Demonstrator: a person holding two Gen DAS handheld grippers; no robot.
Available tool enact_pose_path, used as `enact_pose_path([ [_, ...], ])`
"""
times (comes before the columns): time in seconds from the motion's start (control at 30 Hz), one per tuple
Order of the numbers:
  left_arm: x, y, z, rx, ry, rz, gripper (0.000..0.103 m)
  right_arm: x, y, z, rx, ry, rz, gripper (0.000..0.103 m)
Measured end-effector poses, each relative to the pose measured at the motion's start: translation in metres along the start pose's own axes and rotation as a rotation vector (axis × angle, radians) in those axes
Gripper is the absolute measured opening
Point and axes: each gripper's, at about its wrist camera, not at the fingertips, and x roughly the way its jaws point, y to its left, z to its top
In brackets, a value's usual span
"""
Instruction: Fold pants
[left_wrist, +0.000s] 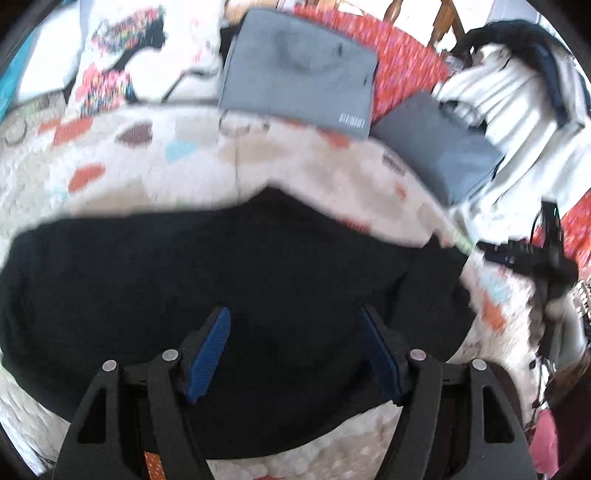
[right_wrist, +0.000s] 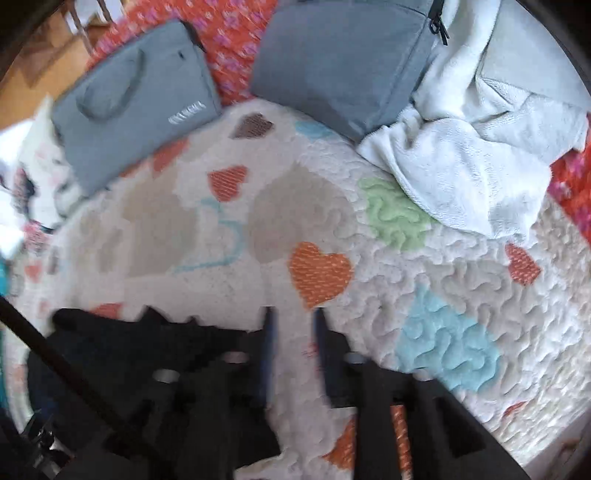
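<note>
Quilt (right_wrist: 461, 295): pants (left_wrist: 221, 277) fill left view only.

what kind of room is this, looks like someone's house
Most likely a bedroom at home: the black pants lie on a quilted heart-print bedspread, with a white towel and two grey zip bags beside them.
</note>
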Motion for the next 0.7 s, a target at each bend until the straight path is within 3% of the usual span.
enact_pose_path([
  [0.03, 0.001, -0.003, 0.007, 0.007, 0.006, -0.008, 0.07, -0.005, 0.005, -0.004, -0.032, -0.004, 0.062, 0.068],
  [0.1, 0.015, -0.011, 0.023, 0.015, 0.043, -0.041, 0.07, -0.006, 0.013, -0.009, -0.068, 0.014, 0.142, 0.068],
  [0.2, 0.048, -0.019, 0.037, -0.004, 0.11, -0.053, 0.07, -0.001, 0.016, -0.014, -0.036, 0.028, 0.2, 0.068],
  [0.27, 0.065, -0.032, 0.038, -0.018, 0.155, -0.102, 0.07, 0.003, 0.014, -0.015, -0.002, 0.019, 0.221, 0.068],
  [0.4, 0.087, -0.075, 0.021, 0.017, 0.234, -0.216, 0.07, 0.012, 0.012, -0.01, 0.04, 0.013, 0.268, 0.068],
  [0.53, 0.102, -0.11, -0.008, 0.089, 0.316, -0.253, 0.07, 0.017, 0.025, 0.004, 0.037, 0.026, 0.345, 0.068],
  [0.6, 0.097, -0.124, -0.016, 0.155, 0.306, -0.245, 0.07, 0.015, 0.037, 0.011, 0.044, 0.038, 0.438, 0.068],
  [0.7, 0.086, -0.129, -0.022, 0.178, 0.332, -0.316, 0.07, 0.02, 0.064, 0.02, 0.033, 0.083, 0.57, 0.069],
])
